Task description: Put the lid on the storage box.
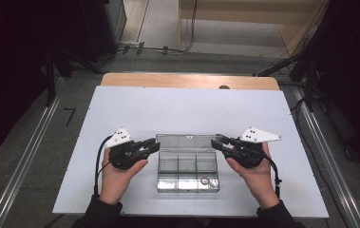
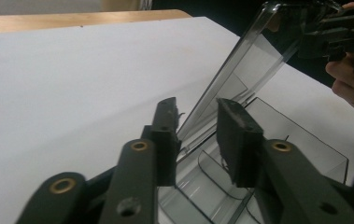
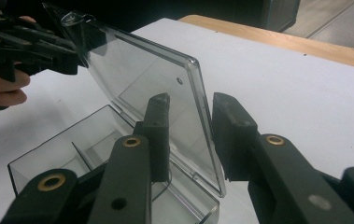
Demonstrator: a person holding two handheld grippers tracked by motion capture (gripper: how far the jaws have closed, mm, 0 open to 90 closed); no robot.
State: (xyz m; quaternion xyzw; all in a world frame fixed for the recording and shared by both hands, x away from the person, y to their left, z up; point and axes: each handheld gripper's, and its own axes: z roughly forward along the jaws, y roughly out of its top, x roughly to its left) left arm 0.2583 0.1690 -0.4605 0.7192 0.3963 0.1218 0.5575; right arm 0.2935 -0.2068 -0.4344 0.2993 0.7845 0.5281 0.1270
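Observation:
A clear plastic compartment box (image 1: 187, 183) sits near the table's front middle, and its lid (image 1: 185, 141) stands tilted up. A small ring (image 1: 205, 180) lies in its front right compartment. My left gripper (image 1: 156, 145) is at the lid's left end. In the left gripper view its jaws (image 2: 195, 105) straddle the lid edge (image 2: 240, 60) with a gap showing. My right gripper (image 1: 215, 142) is at the lid's right end. There too the jaws (image 3: 191, 100) stand on either side of the lid (image 3: 142, 79) without pressing on it. Each gripper view shows the other gripper far off at the lid's top corner.
The box stands on a white sheet (image 1: 187, 109) over a wooden table (image 1: 187, 80). Metal floor rails (image 1: 25, 156) run along both sides. Dark equipment and cables stand beyond the far edge.

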